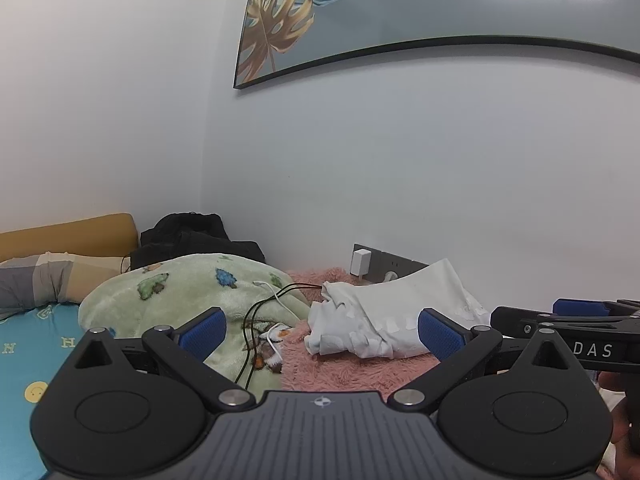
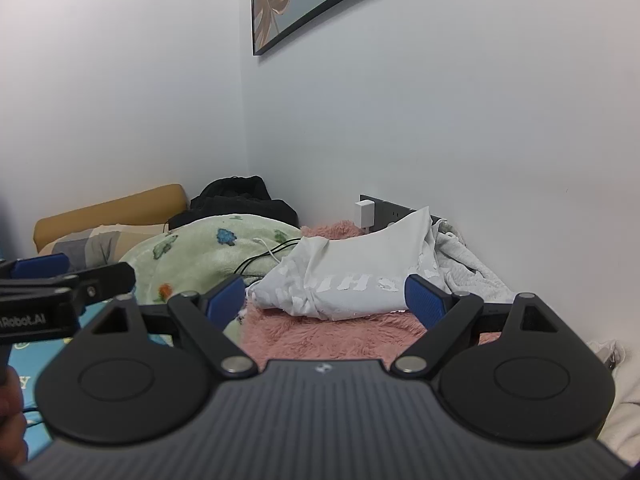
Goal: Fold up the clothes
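A crumpled white garment (image 1: 384, 316) with white lettering lies bunched on a pink fluffy blanket (image 1: 340, 368) on the bed, against the wall. It also shows in the right wrist view (image 2: 352, 276). My left gripper (image 1: 322, 330) is open and empty, held short of the garment. My right gripper (image 2: 326, 298) is open and empty, also short of the garment. The right gripper shows at the right edge of the left wrist view (image 1: 580, 320); the left gripper shows at the left edge of the right wrist view (image 2: 48, 280).
A green fleece blanket (image 1: 188, 292) with black and white cables (image 1: 256, 328) lies left of the garment. Black clothes (image 1: 192, 236), a pillow (image 1: 44, 276) and a tan headboard (image 1: 68, 232) sit at the back left. A charger (image 1: 360, 262) is plugged into the wall.
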Available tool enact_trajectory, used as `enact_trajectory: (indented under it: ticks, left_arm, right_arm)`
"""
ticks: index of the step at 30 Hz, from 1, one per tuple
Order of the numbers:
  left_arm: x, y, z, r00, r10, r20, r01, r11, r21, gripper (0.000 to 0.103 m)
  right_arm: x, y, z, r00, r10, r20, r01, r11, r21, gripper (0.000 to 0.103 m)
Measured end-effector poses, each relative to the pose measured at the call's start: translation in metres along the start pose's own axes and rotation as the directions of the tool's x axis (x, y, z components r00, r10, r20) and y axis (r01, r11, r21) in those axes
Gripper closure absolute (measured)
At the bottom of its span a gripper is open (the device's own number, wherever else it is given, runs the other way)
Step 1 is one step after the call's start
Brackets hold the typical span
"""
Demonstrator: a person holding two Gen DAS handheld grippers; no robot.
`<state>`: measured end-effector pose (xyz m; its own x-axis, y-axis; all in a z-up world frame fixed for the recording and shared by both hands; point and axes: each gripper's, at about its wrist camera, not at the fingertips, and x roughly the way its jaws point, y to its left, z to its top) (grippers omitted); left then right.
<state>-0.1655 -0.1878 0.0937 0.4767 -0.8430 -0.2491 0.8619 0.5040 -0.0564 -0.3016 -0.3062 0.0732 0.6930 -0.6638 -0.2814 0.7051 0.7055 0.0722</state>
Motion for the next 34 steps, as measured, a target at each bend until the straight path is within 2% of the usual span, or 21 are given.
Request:
enact_trajectory:
  ticks: [34]
  left_arm:
    - [-0.01, 0.013, -0.005, 1.0, 0.016, 0.002, -0.016, 1.0, -0.01, 0.0]
  right_arm:
    - [-0.007, 0.007, 0.006, 1.0, -0.001, 0.008, 0.001, 0.999, -0.051, 0.014]
